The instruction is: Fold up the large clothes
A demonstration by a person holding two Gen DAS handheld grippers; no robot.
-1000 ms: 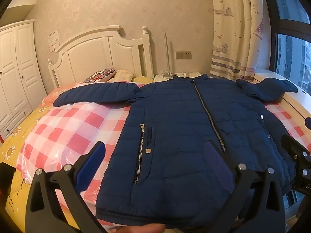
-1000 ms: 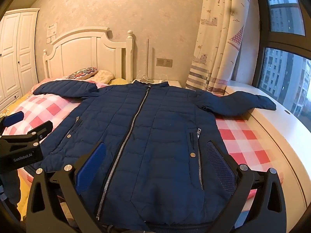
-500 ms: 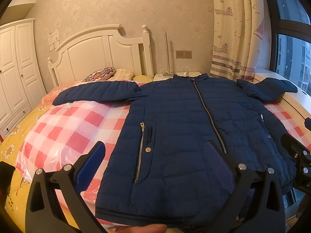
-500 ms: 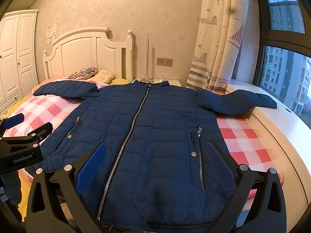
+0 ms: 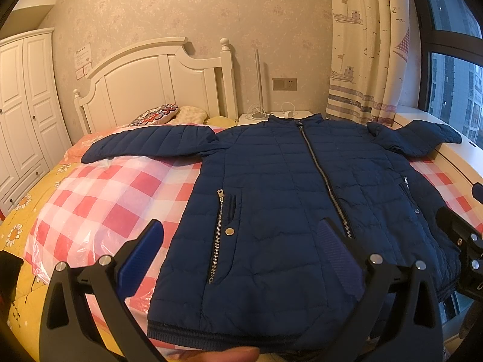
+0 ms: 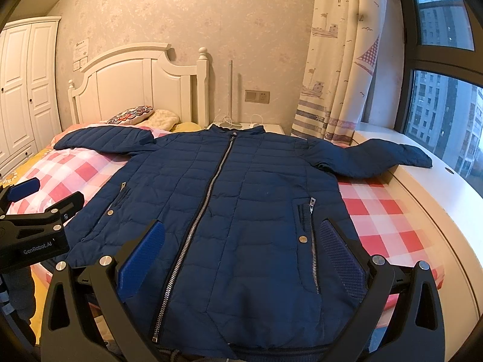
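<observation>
A navy quilted jacket [image 5: 286,211] lies face up and zipped on the bed, collar toward the headboard. Its left sleeve [image 5: 151,144] stretches out over the checked sheet. Its right sleeve [image 6: 386,157] reaches onto the white window ledge. My left gripper [image 5: 238,256] hovers open over the hem near the left pocket, holding nothing. My right gripper [image 6: 241,255] hovers open over the hem of the jacket [image 6: 241,196] by the right pocket, also holding nothing. Each gripper shows at the edge of the other's view. A fingertip [image 5: 211,354] shows at the bottom edge.
The bed has a pink checked sheet [image 5: 105,205] under clear plastic, and a white headboard [image 5: 157,84] with pillows [image 5: 157,114]. A wardrobe [image 5: 24,105] stands at left, and a nightstand [image 5: 271,116] sits behind the collar. The window ledge [image 6: 422,211] and curtain [image 6: 341,75] are on the right.
Almost nothing differs. Both grippers stay open above the hem with only a slight drift of the views, and the jacket has not moved.
</observation>
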